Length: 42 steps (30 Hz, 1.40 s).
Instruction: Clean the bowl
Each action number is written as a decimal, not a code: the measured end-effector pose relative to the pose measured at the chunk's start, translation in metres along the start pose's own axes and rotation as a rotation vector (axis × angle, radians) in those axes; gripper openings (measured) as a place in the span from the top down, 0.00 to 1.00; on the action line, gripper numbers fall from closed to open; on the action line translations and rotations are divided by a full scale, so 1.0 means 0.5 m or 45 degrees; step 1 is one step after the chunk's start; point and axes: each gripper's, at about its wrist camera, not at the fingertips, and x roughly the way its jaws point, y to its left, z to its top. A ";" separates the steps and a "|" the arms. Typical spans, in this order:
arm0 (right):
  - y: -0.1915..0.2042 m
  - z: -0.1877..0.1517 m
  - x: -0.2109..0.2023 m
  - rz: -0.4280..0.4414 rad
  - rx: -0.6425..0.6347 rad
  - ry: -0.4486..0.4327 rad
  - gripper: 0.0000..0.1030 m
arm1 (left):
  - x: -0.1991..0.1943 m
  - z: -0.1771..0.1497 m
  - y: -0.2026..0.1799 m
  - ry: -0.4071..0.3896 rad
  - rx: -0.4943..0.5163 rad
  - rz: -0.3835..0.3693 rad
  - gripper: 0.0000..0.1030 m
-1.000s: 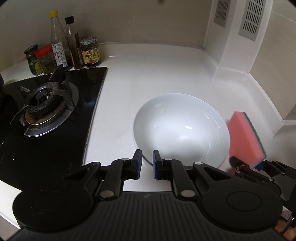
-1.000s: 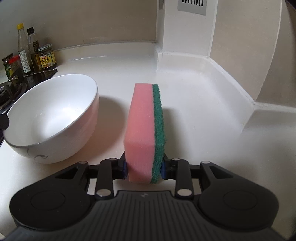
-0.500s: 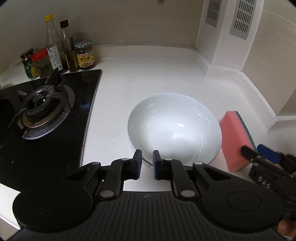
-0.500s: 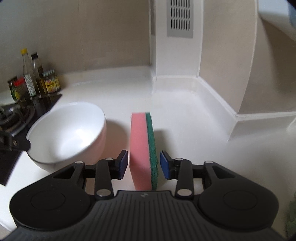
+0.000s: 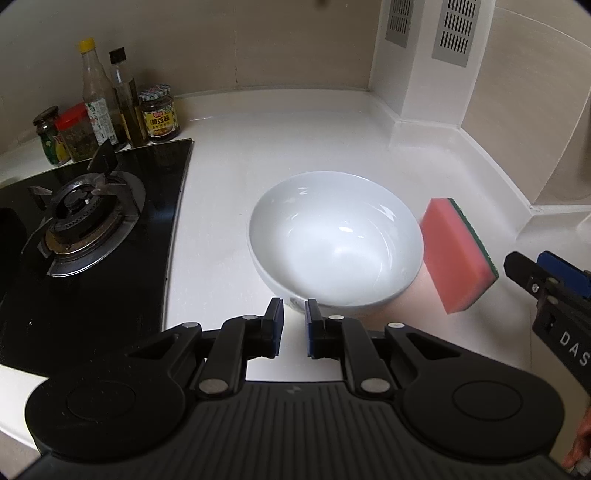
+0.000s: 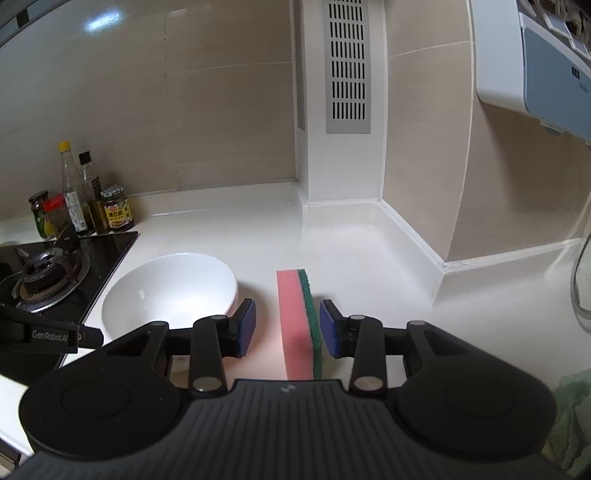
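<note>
The right gripper (image 6: 287, 326) is spread wide, its blue pads clear of the sponge (image 6: 299, 325) standing on edge between them. The left gripper (image 5: 294, 326), slightly parted and empty, sits just before the bowl (image 5: 334, 242). The bowl is round, glossy white; the sponge is soft pink foam with rough green backing on a smooth white counter (image 5: 295, 136).

So on the counter there's one white bowl (image 5: 336, 240) and one pink-and-green sponge (image 5: 458, 254), plus two grippers, the left gripper (image 5: 294, 325) and the right gripper (image 6: 287, 326). Over by the wall I count two tall bottles (image 5: 96, 99) and three jars (image 5: 159, 113), so five containers total. One gas burner (image 5: 79, 218) is visible, and two vent grilles (image 5: 454, 31) on the white column.
</note>
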 end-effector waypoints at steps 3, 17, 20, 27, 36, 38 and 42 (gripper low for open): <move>0.000 -0.009 -0.013 0.023 -0.013 0.012 0.68 | -0.015 -0.011 -0.005 -0.008 -0.024 0.013 0.88; -0.048 -0.076 -0.126 0.136 -0.068 0.065 0.68 | -0.084 -0.123 -0.076 0.054 -0.064 0.096 0.88; -0.061 -0.091 -0.150 0.150 -0.071 0.073 0.68 | -0.098 -0.151 -0.084 0.072 -0.074 0.102 0.88; -0.079 -0.117 -0.197 0.153 -0.066 0.085 0.68 | -0.132 -0.204 -0.096 0.083 -0.089 0.115 0.88; -0.093 -0.139 -0.239 0.189 -0.066 0.102 0.68 | -0.171 -0.251 -0.108 0.087 -0.089 0.136 0.88; -0.093 -0.143 -0.248 0.203 -0.074 0.107 0.68 | -0.178 -0.257 -0.110 0.087 -0.098 0.134 0.88; -0.090 -0.148 -0.253 0.224 -0.087 0.113 0.68 | -0.185 -0.267 -0.112 0.091 -0.113 0.143 0.88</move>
